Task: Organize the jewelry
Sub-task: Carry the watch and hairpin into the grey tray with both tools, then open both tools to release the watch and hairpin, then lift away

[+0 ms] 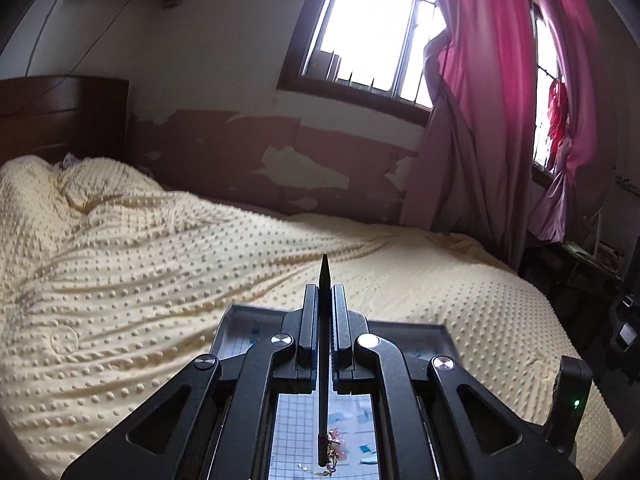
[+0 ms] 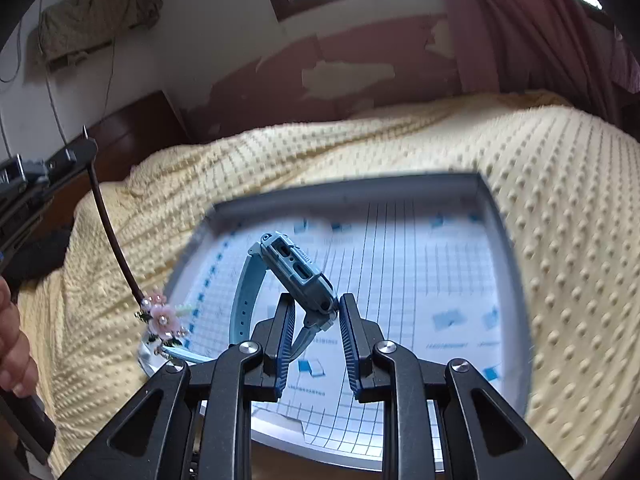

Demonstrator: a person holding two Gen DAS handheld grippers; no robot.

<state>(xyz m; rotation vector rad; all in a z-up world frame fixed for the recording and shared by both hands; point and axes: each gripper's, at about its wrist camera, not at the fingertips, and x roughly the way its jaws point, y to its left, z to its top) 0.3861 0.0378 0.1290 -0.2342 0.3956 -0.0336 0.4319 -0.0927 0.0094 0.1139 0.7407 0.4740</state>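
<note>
My left gripper (image 1: 325, 304) clamps a dark hair stick (image 2: 116, 240), flower end (pink, beaded) hanging over the tray's (image 2: 496, 216) left edge. My right gripper (image 2: 316, 312) pinches a blue watch (image 2: 294, 268) above tray centre.

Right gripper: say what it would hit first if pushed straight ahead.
The right gripper already holds the blue smartwatch; carried straight on, they would probably meet the grid-lined tray floor first, though depth is unclear.
</note>
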